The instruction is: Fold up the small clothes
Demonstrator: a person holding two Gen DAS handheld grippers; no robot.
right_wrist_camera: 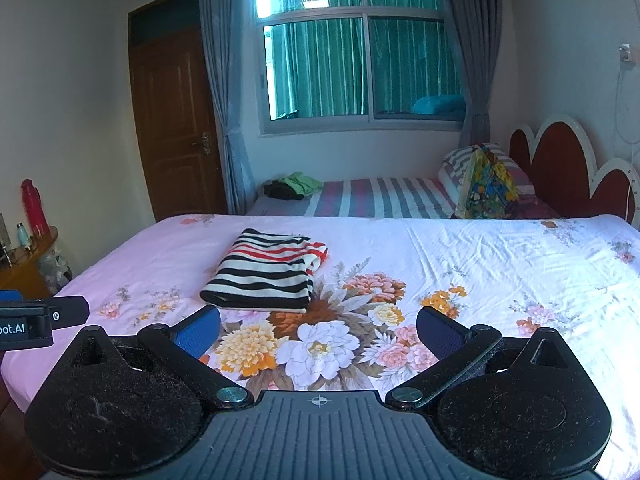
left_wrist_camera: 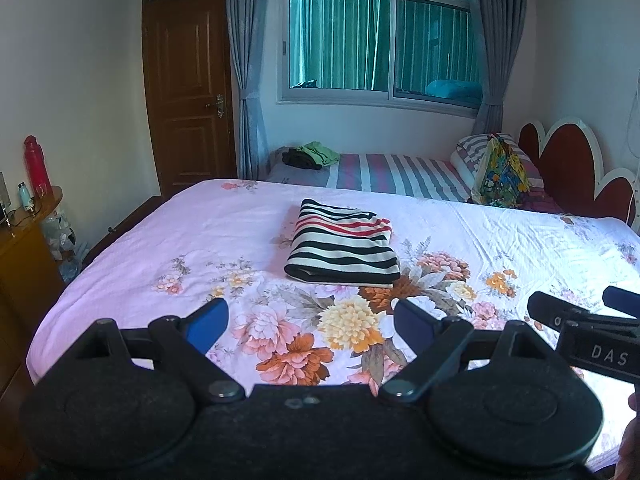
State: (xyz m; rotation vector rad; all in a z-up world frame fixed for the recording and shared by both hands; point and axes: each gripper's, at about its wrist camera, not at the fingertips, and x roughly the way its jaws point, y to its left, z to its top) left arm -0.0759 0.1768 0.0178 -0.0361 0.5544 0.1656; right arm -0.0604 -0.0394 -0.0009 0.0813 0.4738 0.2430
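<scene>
**On the bed, a folded striped top lies ahead of two empty claws**

On the floral sheet (left_wrist_camera: 120, 248) the striped top (left_wrist_camera: 342, 246) lies folded into a neat rectangle, near the middle of the bed and toward its far edge, flat on the fabric. Its black, white and red bands run across it, and its folded edge faces the near edge of the bed.

The left claw (left_wrist_camera: 310, 322) hangs above the near part of the sheet with its blue pads spread wide and nothing between them. The top sits beyond its fingertips, straight ahead and apart from them. The right claw (right_wrist_camera: 318, 330) hangs beside it, also spread wide and empty; from its camera the top (right_wrist_camera: 264, 270) lies ahead and to the left, clear of the pads. Each claw shows at the edge of the other's view, side by side over the near edge.

Behind the bed stands a second bed with striped bedding (left_wrist_camera: 384, 172), and beyond it a window (left_wrist_camera: 378, 40).
</scene>
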